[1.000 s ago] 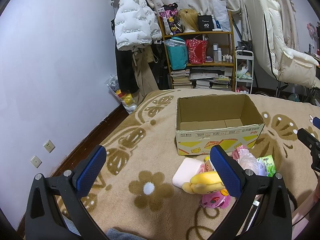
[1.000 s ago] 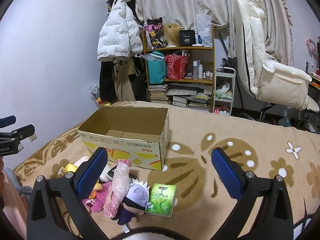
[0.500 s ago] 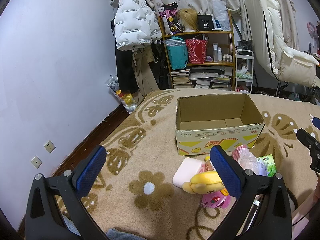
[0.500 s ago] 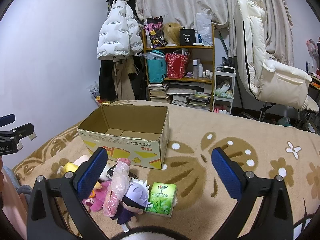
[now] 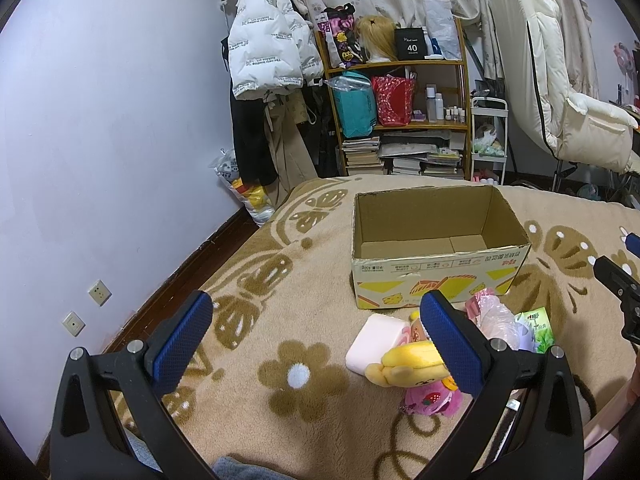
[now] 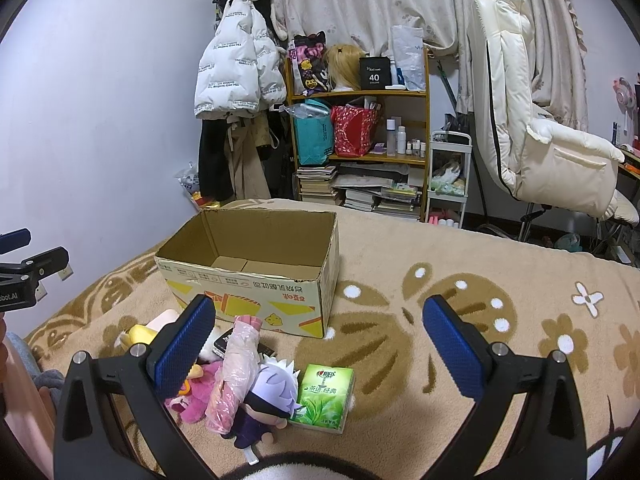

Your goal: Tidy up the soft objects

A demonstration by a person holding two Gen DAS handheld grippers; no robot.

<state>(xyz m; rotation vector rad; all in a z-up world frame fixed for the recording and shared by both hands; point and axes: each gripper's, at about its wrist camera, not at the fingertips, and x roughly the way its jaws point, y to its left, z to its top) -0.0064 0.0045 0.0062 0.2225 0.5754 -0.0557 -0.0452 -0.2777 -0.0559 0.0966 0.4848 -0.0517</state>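
Note:
An open, empty cardboard box (image 5: pixel 436 264) (image 6: pixel 256 280) stands on the brown flowered blanket. In front of it lies a pile: a yellow plush (image 5: pixel 408 362), a pink strawberry plush (image 5: pixel 430 402) (image 6: pixel 192 396), a white pad (image 5: pixel 374 338), a pink plastic-wrapped item (image 6: pixel 236 368) (image 5: pixel 494 316), a white-haired doll (image 6: pixel 268 396) and a green tissue pack (image 6: pixel 326 396) (image 5: pixel 536 324). My left gripper (image 5: pixel 316 340) is open and empty, above the blanket left of the pile. My right gripper (image 6: pixel 320 346) is open and empty, just above the pile and the tissue pack.
A wooden shelf (image 6: pixel 360 140) with bags and books, a hung white jacket (image 5: pixel 268 48) and a cream chair (image 6: pixel 532 136) stand beyond the bed's far edge. The wall (image 5: pixel 100 160) runs along the left. The blanket (image 6: pixel 500 272) spreads right of the box.

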